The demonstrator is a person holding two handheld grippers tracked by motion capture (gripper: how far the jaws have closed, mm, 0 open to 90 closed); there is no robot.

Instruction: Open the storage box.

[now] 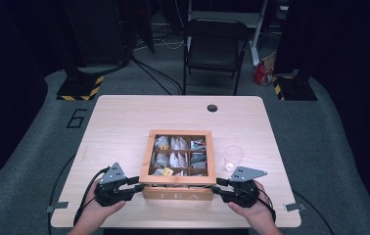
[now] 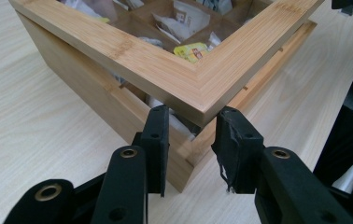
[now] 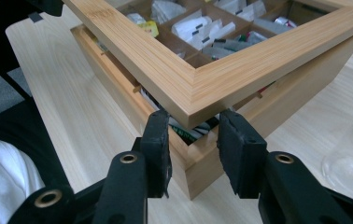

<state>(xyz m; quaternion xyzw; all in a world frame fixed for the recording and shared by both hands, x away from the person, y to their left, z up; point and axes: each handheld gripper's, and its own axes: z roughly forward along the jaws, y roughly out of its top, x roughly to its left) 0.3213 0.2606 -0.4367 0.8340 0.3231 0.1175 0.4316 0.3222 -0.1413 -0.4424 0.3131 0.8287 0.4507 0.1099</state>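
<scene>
A bamboo tea box point(image 1: 178, 194) marked TEA stands at the table's near middle, with several compartments of tea bags point(image 1: 178, 157). Its windowed lid point(image 1: 150, 155) is raised a little at the front, leaving a gap above the base. My left gripper point(image 1: 136, 183) is shut on the lid's near left corner; in the left gripper view the jaws point(image 2: 191, 114) pinch that corner point(image 2: 198, 88). My right gripper point(image 1: 217, 186) is shut on the near right corner, and in the right gripper view its gripper point(image 3: 193, 119) clamps the lid frame point(image 3: 198, 86) above the base point(image 3: 198, 163).
A clear glass cup point(image 1: 233, 157) stands just right of the box, close to my right gripper, and shows as a glass cup point(image 3: 352, 163) at the right gripper view's edge. The wooden table point(image 1: 119, 122) has a cable hole point(image 1: 212, 108) at the back. A black chair point(image 1: 215, 46) stands beyond it.
</scene>
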